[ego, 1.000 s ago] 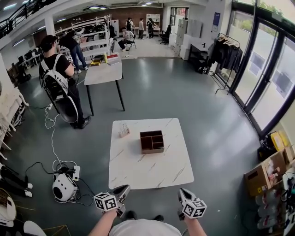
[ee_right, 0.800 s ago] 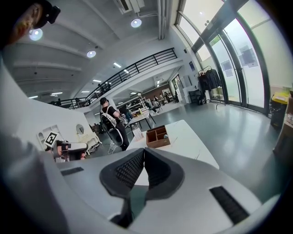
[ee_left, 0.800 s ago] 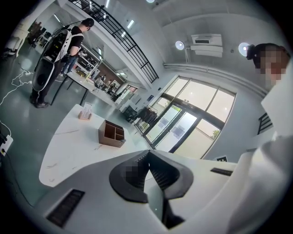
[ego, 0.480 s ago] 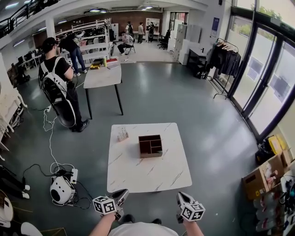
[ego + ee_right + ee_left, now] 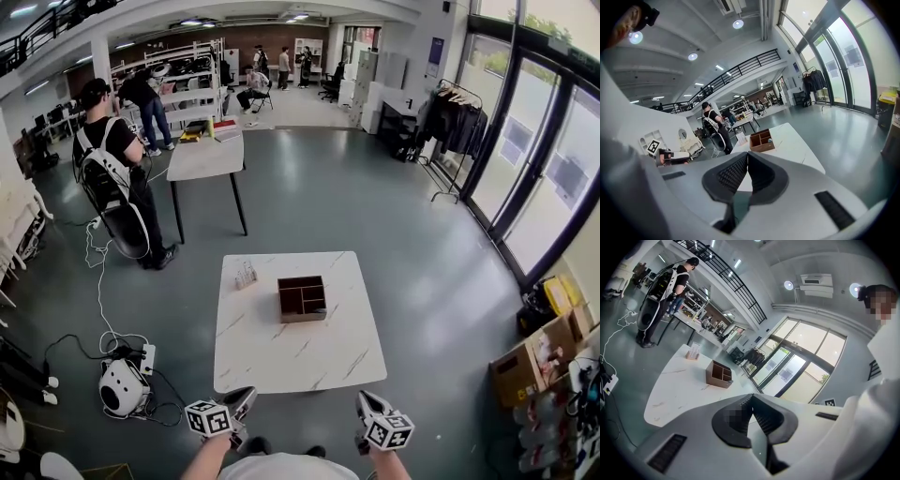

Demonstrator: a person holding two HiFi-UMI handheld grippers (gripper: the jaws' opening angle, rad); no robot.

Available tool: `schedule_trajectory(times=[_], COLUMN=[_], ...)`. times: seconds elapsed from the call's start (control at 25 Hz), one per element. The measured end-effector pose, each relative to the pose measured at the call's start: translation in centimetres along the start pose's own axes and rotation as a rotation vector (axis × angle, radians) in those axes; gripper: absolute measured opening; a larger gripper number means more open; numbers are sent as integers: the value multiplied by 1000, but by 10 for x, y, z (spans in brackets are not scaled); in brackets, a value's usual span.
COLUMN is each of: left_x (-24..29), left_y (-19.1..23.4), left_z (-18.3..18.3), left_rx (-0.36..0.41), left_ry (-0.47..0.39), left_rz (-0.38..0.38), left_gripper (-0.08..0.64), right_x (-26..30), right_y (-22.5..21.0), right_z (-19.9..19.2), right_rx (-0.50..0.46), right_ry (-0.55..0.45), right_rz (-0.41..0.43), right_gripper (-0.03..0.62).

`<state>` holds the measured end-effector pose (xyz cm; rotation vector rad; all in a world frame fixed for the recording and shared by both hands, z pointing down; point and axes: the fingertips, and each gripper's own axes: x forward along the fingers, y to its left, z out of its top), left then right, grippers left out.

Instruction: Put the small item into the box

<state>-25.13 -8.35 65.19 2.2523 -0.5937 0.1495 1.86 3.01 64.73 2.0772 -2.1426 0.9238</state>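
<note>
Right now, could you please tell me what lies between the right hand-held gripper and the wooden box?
Only bare tabletop lies between the right hand-held gripper and the wooden box, as the head view shows.

Scene slides down the head view
Table (image 5: 281, 356), box (image 5: 302, 298), left gripper (image 5: 246, 397) and right gripper (image 5: 362, 403) sit slightly nearer 6 o'clock; backpack wearer (image 5: 108, 169) nearer 9.

Head view looks steeply down from afar; both gripper views face forward, sharing the seemingly distant box (image 5: 302, 317) and table (image 5: 300, 356).

Backpacked person (image 5: 111, 164) beside far table (image 5: 202, 157); clothes rack (image 5: 457, 117) by windows (image 5: 548, 164); white round device (image 5: 121, 386), cables (image 5: 97, 281) on floor (image 5: 328, 202).
</note>
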Motion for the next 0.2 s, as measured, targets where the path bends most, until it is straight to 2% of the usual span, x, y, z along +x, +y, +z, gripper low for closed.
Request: schedule_trajectory(times=[0.2], left_x=[1], left_y=[2], left_z=[-4], left_rx=[-1], left_ry=[8], left_rz=[8], left_gripper=[14], right_x=[-1], right_y=[-5], right_z=[-1], right_rx=[4], right_ry=[4], right_rz=[-2], right_gripper=[26])
